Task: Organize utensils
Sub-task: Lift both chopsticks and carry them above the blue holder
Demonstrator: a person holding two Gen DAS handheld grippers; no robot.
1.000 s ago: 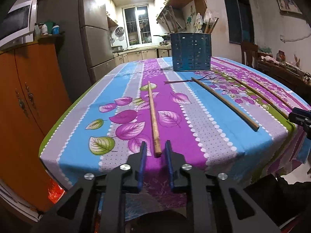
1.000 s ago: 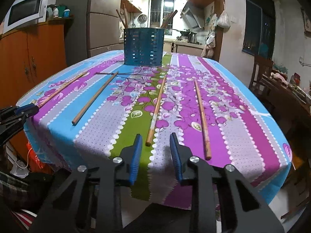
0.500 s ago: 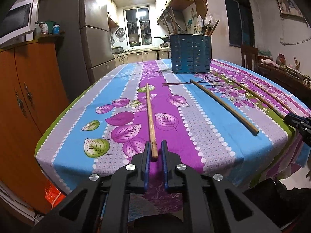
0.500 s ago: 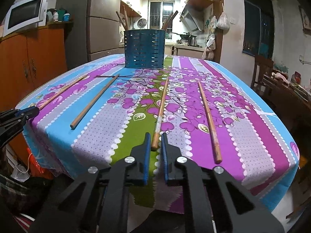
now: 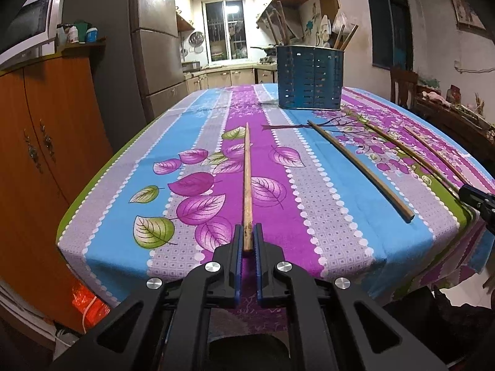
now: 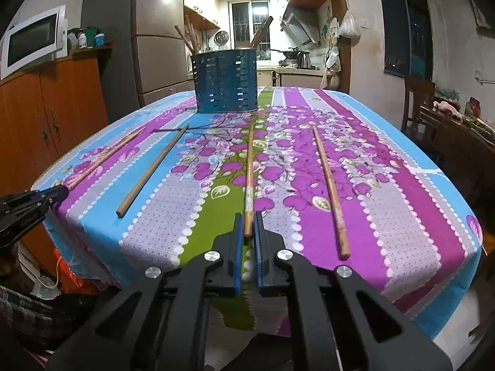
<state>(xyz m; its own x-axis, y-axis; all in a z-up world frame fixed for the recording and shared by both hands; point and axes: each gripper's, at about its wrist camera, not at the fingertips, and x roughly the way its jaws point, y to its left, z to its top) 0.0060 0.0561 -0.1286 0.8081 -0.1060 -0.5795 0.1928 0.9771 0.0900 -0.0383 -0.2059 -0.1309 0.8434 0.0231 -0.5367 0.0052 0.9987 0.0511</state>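
Several long wooden chopsticks lie on the striped floral tablecloth. My left gripper is shut on the near end of the leftmost chopstick, which points away toward the blue slotted utensil holder. My right gripper is shut on the near end of another chopstick. Both held sticks still rest along the cloth. A loose chopstick lies to the right of the right gripper and another to its left. The holder has several utensils standing in it.
The table's near edge runs just under both grippers. An orange cabinet stands left of the table, with a fridge behind it. A wooden chair and a cluttered side table stand at the right.
Both grippers moved forward over the near ends of their chopsticks and closed from open to shut on them. The other chopsticks and the holder have not moved.
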